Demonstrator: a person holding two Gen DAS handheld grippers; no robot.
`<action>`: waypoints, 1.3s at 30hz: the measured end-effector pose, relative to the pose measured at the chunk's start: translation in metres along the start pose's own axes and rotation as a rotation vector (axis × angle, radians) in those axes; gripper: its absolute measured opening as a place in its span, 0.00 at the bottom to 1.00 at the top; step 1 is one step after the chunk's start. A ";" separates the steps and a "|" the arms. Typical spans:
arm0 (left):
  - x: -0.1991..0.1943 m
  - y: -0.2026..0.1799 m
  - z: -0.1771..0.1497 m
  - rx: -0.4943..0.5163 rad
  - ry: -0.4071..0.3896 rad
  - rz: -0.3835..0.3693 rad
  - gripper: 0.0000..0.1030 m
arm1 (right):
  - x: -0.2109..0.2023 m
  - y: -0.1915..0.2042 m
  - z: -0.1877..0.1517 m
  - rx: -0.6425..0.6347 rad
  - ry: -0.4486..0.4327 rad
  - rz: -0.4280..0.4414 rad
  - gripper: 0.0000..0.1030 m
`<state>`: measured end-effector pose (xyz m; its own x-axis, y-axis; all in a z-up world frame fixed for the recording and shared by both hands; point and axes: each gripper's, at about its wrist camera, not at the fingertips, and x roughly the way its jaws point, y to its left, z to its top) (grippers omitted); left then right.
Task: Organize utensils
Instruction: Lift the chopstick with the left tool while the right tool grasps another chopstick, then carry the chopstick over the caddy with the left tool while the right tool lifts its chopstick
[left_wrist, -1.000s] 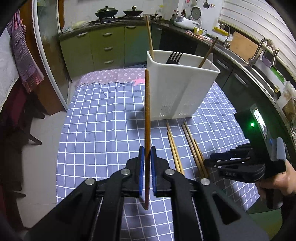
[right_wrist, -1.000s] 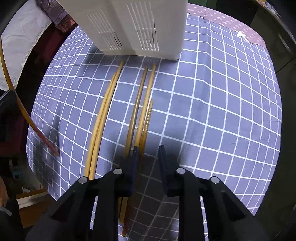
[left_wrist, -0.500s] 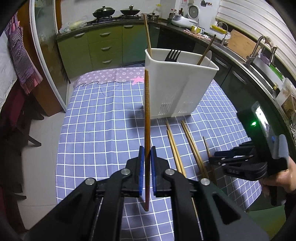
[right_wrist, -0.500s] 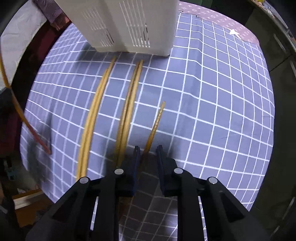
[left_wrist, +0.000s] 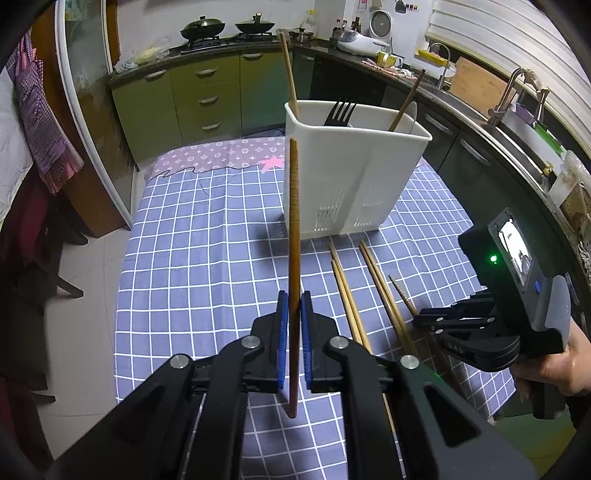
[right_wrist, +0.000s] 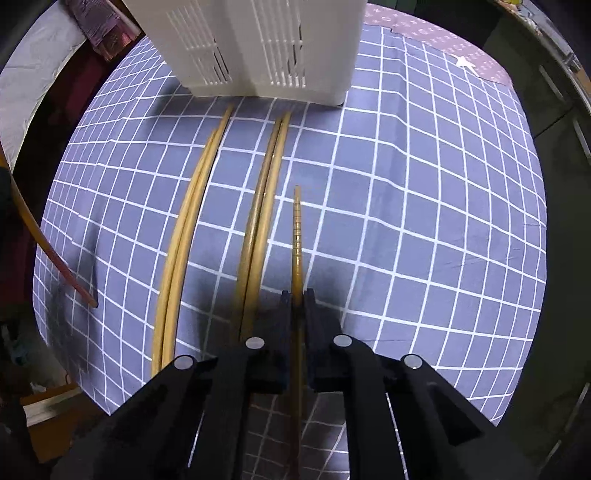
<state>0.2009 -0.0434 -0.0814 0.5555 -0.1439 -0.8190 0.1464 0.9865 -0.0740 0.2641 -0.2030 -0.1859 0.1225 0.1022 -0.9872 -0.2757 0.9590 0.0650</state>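
Left gripper (left_wrist: 294, 308) jaws clamp a dark chopstick (left_wrist: 293, 229); right gripper (right_wrist: 297, 295) jaws pinch another (ridged) chopstick (right_wrist: 296, 236).

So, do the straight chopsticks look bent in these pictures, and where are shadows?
Right wrist view: fisheye bows the pale wooden chopsticks on the checked tablecloth; dark shadow under the right gripper. Left wrist view: centre sharp, edges dark.

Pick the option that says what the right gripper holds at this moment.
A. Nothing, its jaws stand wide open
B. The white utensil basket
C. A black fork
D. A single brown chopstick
D. The right gripper has its jaws closed on one brown chopstick, whose ridged tip sticks out ahead of the fingers, beside the paler chopsticks lying loose on the checked tablecloth.
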 end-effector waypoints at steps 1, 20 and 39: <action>0.000 0.000 0.000 0.000 -0.001 -0.001 0.07 | -0.001 0.000 0.000 0.004 -0.002 0.012 0.07; -0.025 0.001 -0.005 0.035 -0.083 -0.010 0.07 | -0.114 -0.029 -0.047 0.016 -0.328 0.107 0.07; -0.049 -0.004 0.003 0.067 -0.123 -0.003 0.07 | -0.142 -0.033 -0.058 0.010 -0.439 0.129 0.07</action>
<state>0.1753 -0.0410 -0.0398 0.6506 -0.1591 -0.7425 0.2000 0.9792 -0.0346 0.2006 -0.2644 -0.0566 0.4809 0.3215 -0.8157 -0.3060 0.9334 0.1875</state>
